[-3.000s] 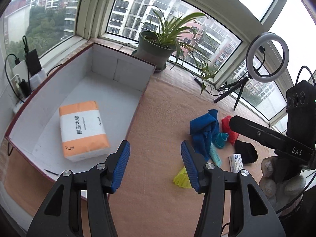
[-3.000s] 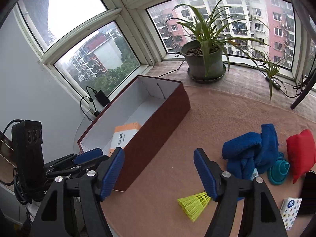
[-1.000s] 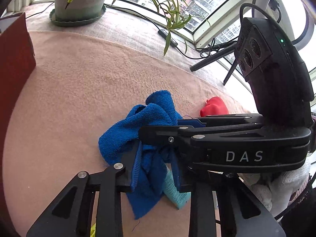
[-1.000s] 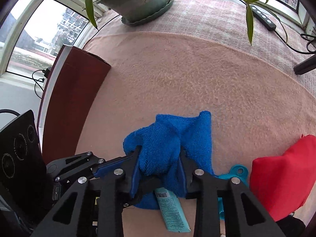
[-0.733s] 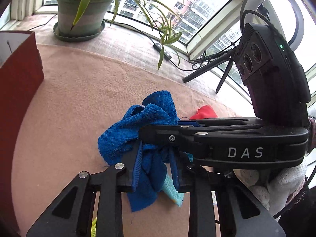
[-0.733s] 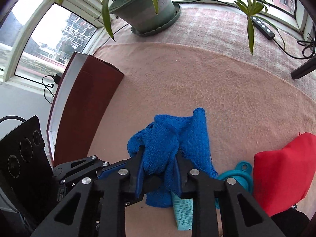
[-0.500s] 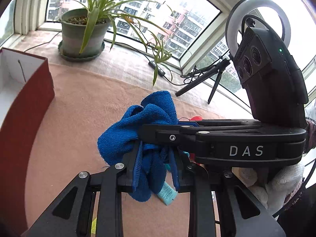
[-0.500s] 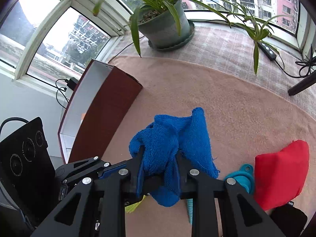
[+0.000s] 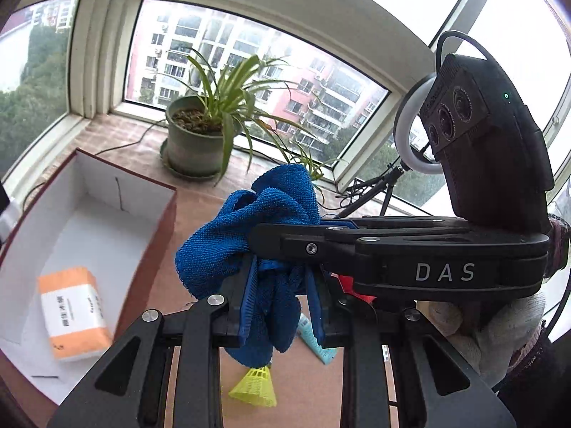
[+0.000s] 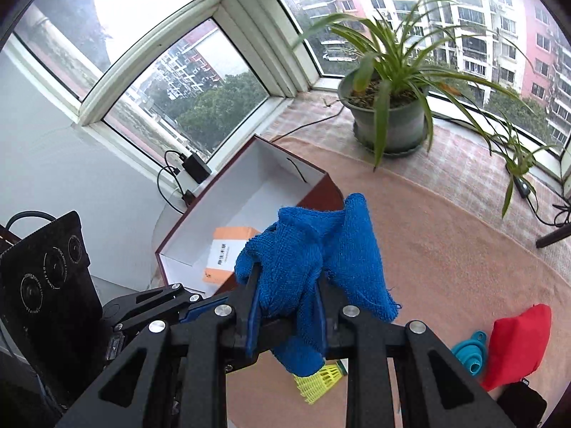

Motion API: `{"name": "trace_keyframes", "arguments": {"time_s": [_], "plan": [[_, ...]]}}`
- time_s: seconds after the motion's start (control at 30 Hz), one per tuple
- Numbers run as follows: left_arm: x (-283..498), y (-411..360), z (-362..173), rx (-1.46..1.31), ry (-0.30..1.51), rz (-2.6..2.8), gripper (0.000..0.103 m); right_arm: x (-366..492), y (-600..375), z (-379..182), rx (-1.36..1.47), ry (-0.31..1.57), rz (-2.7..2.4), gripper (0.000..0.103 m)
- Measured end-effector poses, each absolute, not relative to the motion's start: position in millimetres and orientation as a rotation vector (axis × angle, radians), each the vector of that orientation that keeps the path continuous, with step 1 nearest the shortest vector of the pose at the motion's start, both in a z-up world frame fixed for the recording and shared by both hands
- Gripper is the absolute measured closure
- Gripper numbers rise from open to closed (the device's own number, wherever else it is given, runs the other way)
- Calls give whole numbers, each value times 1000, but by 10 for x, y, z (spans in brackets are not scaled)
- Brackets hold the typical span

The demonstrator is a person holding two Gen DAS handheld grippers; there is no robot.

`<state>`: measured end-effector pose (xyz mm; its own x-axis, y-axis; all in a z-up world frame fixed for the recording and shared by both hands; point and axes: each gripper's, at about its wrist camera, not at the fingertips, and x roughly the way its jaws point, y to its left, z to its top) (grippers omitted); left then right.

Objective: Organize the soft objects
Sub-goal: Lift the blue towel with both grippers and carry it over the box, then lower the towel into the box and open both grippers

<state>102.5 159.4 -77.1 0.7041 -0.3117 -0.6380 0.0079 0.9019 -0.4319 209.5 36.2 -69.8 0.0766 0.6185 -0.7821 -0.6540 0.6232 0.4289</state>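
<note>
Left wrist view: both the left gripper point(image 9: 282, 297) and right gripper point(image 10: 285, 317) are clamped on the blue towel point(image 9: 257, 228), bunched between and above the fingers; loose folds below could snag the box point(image 9: 107, 185) wall or slip free

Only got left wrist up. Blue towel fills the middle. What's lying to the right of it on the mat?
Observer: A red pouch lies right of the blue towel, on the mat.
Operator: Anything beside it?
Observer: A teal funnel sits against the pouch's left edge.
Operator: Is the right gripper really on the towel?
Observer: Yes. The right gripper is shut on the towel, which bunches up above its fingers.
Operator: Anything behind the box?
Observer: A black charger with cables sits by the window behind the box.
</note>
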Motion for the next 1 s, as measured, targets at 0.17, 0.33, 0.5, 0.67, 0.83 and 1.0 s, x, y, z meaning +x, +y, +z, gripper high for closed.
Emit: {"name": "trace_keyframes", "arguments": {"time_s": [0.17,0.33,0.5,0.67,0.83,1.0], "plan": [[940,2010,-641,-412,743,-147,79,2003,843,-534,-79,1093,978,81],[969,2413,-596,-422,726,-122,79,2014,1325,-474,-99,1066,989,81],[1126,2727,-652,-434,729,-112,79,2094,1697,-509,-106,1059,978,81],[1264,2960,-810,-467,758,-124,79,2255,1936,-687,-110,1079,961,81],[1431,3062,-1046,-488,810,-131,79,2414,2079,-964,-115,1125,929,81],[1574,3128,-1250,-504,862,-126,79,2513,2170,-1201,-138,1164,900,78]]}}
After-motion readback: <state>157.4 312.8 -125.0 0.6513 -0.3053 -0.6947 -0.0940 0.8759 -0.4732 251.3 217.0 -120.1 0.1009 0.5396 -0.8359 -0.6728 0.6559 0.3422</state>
